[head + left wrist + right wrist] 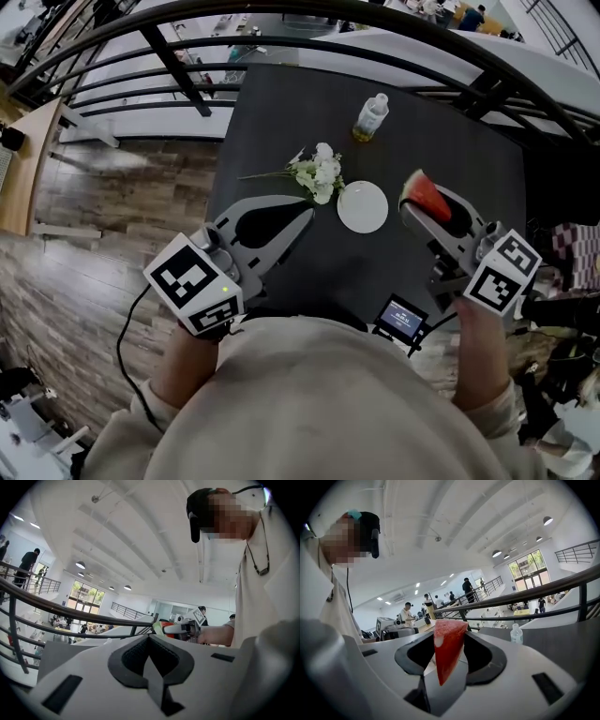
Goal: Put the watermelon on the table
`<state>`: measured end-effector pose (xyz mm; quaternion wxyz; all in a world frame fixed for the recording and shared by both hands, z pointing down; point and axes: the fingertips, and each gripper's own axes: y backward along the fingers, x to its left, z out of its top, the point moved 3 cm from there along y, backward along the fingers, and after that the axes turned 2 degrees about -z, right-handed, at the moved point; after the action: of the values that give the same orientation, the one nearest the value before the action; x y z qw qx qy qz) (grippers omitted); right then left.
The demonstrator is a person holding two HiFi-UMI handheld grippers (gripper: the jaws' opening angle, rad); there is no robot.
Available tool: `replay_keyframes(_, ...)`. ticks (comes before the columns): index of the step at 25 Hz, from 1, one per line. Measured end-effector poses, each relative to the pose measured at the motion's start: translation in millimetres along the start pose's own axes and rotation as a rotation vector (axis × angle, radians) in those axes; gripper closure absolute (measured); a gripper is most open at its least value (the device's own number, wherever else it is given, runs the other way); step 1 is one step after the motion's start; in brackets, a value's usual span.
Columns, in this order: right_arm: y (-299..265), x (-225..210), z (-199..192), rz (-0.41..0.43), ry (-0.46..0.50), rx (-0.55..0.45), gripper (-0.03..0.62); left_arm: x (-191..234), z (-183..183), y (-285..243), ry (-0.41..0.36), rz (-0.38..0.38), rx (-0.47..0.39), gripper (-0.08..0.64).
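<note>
Watermelon (448,647) wedge, red flesh, pinched in right claw (449,656)

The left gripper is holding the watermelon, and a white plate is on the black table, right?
Not quite. The right gripper holds the watermelon, not the left one. The right gripper view shows its jaws shut on the slice. The left gripper is shut with nothing in it. The rest is right: the white plate is on the black table.
</note>
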<state>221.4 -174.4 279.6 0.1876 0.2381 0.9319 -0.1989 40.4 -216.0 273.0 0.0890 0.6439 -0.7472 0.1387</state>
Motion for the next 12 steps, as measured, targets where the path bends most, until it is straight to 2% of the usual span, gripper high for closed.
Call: replay_keyframes(12, -33, -15, -18, -0.005, -0.002, 0.071, 0.393, 20, -13, 17, 0.047, 0.043, 0.006, 0.555)
